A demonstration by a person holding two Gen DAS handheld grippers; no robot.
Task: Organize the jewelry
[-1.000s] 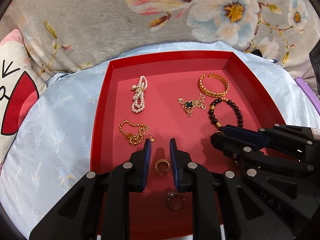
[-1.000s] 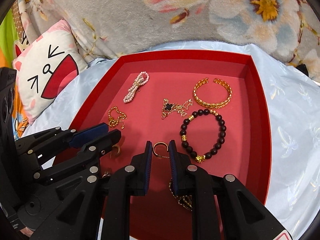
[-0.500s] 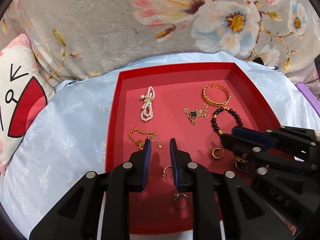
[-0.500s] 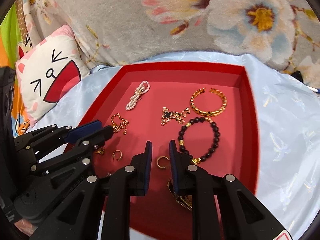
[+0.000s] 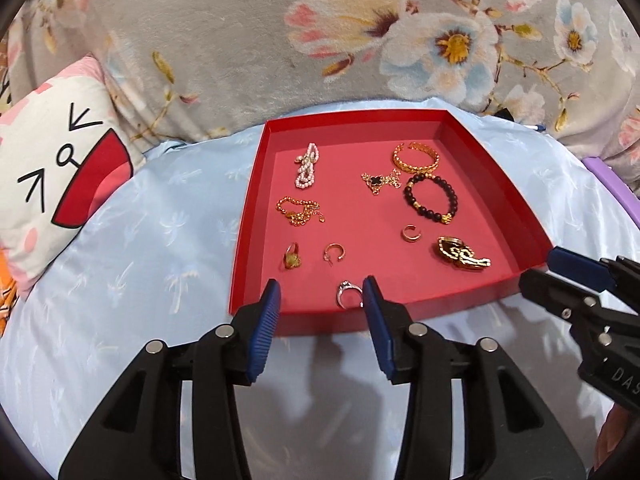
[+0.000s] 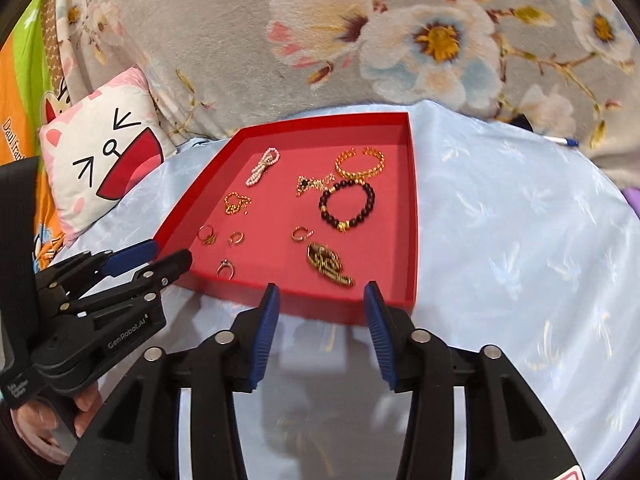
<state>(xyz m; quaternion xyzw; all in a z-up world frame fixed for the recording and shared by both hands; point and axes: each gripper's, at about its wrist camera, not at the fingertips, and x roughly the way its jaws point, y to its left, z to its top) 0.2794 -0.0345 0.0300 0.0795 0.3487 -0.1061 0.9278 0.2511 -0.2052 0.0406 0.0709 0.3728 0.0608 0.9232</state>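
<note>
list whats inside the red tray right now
In the red tray: pearl strand, gold chain, gold bangle, clover necklace, black bead bracelet, several rings, gold-black clasp piece. Nothing looks covered.

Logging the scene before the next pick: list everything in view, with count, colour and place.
tray: 1, red, on blue cloth
pearl strand: 1, white, tray far left
gold chain: 1, left, nearer than pearls
cuff: 1, gold, far right
clover chain: 1, gold and black, centre
bead bracelet: 1, dark, right
rings and hoops: 4, gold and silver, near half
brooch: 1, gold-black, near right
cloth: 1, pale blue
cushion: 1, white-red, left
blanket: 1, grey floral, behind
left gripper: jaws opening, empty
right gripper: jaws opening, empty
</note>
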